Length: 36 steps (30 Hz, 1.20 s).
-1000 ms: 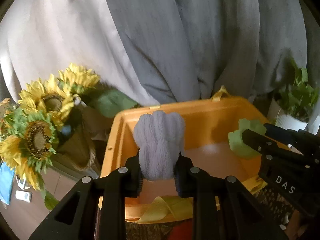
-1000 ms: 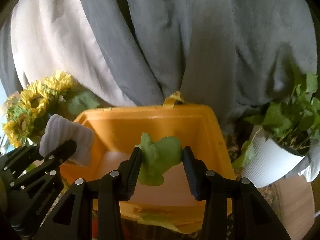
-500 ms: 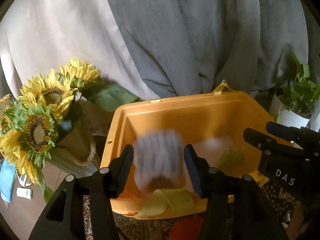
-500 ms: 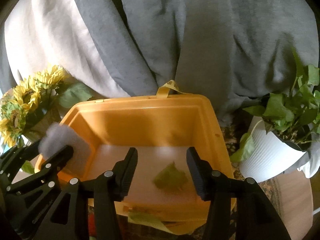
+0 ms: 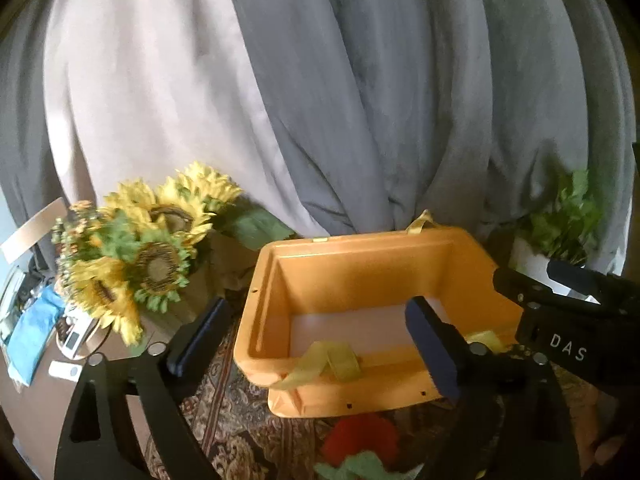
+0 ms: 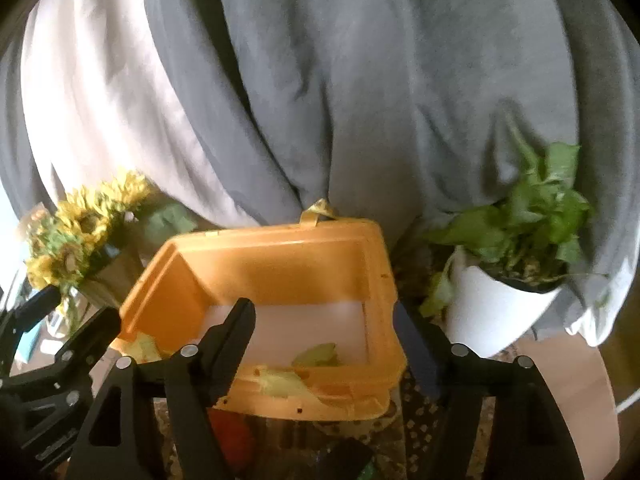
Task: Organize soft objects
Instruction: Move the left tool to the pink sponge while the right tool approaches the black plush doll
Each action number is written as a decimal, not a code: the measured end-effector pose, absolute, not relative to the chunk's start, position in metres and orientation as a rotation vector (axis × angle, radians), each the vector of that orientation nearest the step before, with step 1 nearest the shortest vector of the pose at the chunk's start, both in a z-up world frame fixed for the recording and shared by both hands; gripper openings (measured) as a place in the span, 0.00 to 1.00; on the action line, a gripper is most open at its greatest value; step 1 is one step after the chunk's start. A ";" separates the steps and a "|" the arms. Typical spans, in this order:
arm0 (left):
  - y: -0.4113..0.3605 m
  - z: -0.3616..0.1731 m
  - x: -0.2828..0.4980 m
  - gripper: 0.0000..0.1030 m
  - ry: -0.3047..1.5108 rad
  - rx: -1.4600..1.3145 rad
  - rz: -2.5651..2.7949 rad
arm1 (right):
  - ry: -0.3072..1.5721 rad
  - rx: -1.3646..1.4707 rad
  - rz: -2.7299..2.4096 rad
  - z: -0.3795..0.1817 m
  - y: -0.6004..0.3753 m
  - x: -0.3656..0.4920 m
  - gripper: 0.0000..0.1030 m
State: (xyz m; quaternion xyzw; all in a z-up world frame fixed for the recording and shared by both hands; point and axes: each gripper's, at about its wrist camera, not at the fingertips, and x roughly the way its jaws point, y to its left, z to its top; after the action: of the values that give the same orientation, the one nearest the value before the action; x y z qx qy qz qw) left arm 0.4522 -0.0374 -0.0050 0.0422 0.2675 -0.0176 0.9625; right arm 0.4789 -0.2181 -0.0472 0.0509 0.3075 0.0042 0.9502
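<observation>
Now both the left gripper (image 5: 316, 332) and right gripper (image 6: 324, 340) have just spread their fingers empty, the green toy (image 6: 318, 355) lying dropped in the orange bin (image 6: 280, 256), while a red toy (image 5: 360, 436) waits nearer on the rug

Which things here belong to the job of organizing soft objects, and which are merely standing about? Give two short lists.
Belonging to the job:
- orange plastic bin
- green soft piece lying in the bin
- red fuzzy soft item on the patterned rug
- left gripper, open, empty
- right gripper, open, empty

Standing about:
- yellow sunflower bunch
- leafy plant in a white pot
- grey draped curtains
</observation>
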 end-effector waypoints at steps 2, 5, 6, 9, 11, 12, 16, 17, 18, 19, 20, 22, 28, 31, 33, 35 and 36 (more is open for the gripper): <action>-0.037 0.001 0.439 0.94 0.532 0.083 -0.020 | 0.606 0.114 0.002 -0.039 -0.222 0.466 0.74; -0.037 0.010 0.416 0.98 0.504 0.086 0.004 | 0.583 0.119 -0.006 -0.028 -0.226 0.448 0.77; -0.037 0.012 0.409 0.98 0.500 0.085 0.005 | 0.575 0.120 -0.008 -0.025 -0.227 0.442 0.78; -0.040 0.016 0.391 0.98 0.489 0.092 -0.001 | 0.556 0.114 -0.012 -0.018 -0.229 0.422 0.80; -0.042 0.018 0.378 0.98 0.482 0.096 -0.007 | 0.550 0.105 -0.010 -0.014 -0.230 0.408 0.80; -0.042 0.018 0.373 0.98 0.484 0.091 -0.015 | 0.549 0.104 -0.010 -0.013 -0.231 0.401 0.80; -0.046 0.018 0.356 0.98 0.503 0.069 -0.043 | 0.547 0.117 -0.004 -0.011 -0.237 0.380 0.80; -0.048 0.018 0.353 0.98 0.506 0.071 -0.046 | 0.547 0.120 -0.003 -0.012 -0.238 0.376 0.80; -0.050 0.017 0.349 0.98 0.509 0.075 -0.050 | 0.547 0.122 -0.005 -0.013 -0.239 0.371 0.80; -0.053 0.016 0.344 0.98 0.510 0.081 -0.051 | 0.549 0.121 -0.006 -0.014 -0.240 0.365 0.80; -0.055 0.016 0.340 0.98 0.511 0.085 -0.051 | 0.552 0.121 -0.007 -0.015 -0.242 0.361 0.80; -0.058 0.014 0.333 0.98 0.513 0.087 -0.052 | 0.558 0.121 -0.012 -0.017 -0.245 0.353 0.80; -0.070 0.005 0.317 0.98 0.538 0.082 -0.067 | 0.594 0.119 -0.015 -0.029 -0.256 0.332 0.80; -0.077 -0.001 0.310 0.98 0.554 0.086 -0.067 | 0.622 0.115 -0.011 -0.039 -0.262 0.323 0.80; -0.081 -0.005 0.307 0.98 0.565 0.090 -0.069 | 0.642 0.112 -0.008 -0.046 -0.267 0.318 0.80; -0.086 -0.010 0.303 0.98 0.577 0.094 -0.065 | 0.660 0.113 -0.004 -0.051 -0.270 0.314 0.80; -0.088 -0.013 0.300 0.98 0.586 0.097 -0.062 | 0.670 0.114 0.000 -0.055 -0.273 0.312 0.80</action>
State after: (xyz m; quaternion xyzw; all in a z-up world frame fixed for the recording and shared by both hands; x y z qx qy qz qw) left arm 0.3003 -0.0884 -0.0131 0.0476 0.2885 -0.0307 0.9558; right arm 0.3116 -0.2727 -0.0547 0.0557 0.3285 -0.0001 0.9429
